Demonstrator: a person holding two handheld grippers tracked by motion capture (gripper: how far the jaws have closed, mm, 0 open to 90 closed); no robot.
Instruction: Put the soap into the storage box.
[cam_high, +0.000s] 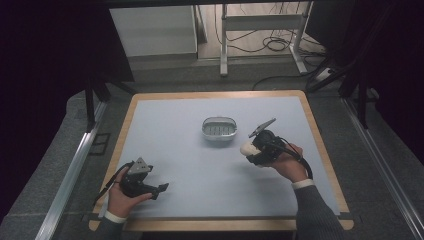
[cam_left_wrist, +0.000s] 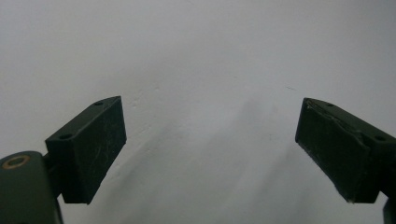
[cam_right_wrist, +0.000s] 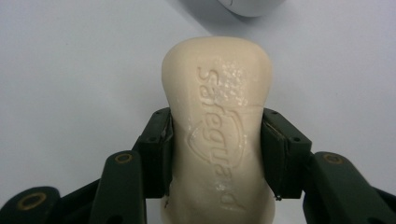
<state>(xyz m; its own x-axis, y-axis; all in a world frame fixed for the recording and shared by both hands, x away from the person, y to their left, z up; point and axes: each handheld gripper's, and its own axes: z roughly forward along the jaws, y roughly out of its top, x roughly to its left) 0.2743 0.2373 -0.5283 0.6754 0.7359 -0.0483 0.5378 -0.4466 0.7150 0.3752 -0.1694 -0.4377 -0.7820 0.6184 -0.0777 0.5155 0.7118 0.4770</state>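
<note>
We hold cream soap bar with pressed letters (cam_right_wrist: 217, 135) in right hand-held gripper (cam_high: 253, 148), pads tight on both sides. Soap is up off pale blue surface (cam_high: 190, 165), just near and right of small silver oval soap dish with ridged floor (cam_high: 219, 128). Left hand-held gripper (cam_high: 161, 189) sits near left, jaws wide, nothing in them. Soap looks slick: we think it could slip out or land on dish rim and tip it.

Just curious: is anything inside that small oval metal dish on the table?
The oval metal dish appears to hold only a slotted insert; no soap lies there. The cream soap bar sits in the right gripper.
</note>
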